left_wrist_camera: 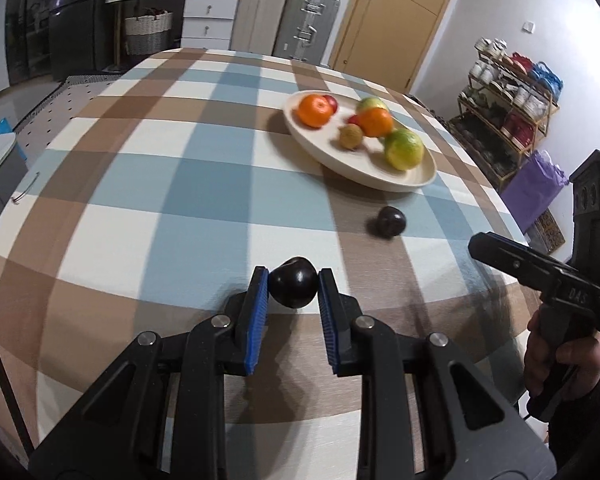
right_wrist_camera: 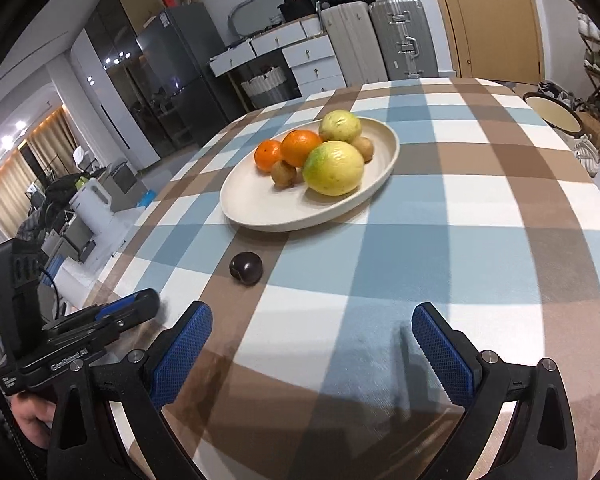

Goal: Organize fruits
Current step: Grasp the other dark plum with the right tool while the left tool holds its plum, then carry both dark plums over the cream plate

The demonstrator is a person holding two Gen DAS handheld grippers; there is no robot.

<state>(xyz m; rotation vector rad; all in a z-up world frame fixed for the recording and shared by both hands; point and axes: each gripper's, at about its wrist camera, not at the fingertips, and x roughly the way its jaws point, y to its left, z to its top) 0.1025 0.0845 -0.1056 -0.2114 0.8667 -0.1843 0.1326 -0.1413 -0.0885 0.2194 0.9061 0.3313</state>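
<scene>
Left gripper (left_wrist_camera: 293, 282) clamped on a dark plum (left_wrist_camera: 293, 282), lifted off the desk (left_wrist_camera: 148, 184). Carry toward the plate (left_wrist_camera: 416, 180) at one o'clock, release low on its bare near side. Right gripper (right_wrist_camera: 312, 340) spread apart, empty; second plum (right_wrist_camera: 246, 268) at eleven o'clock.
</scene>
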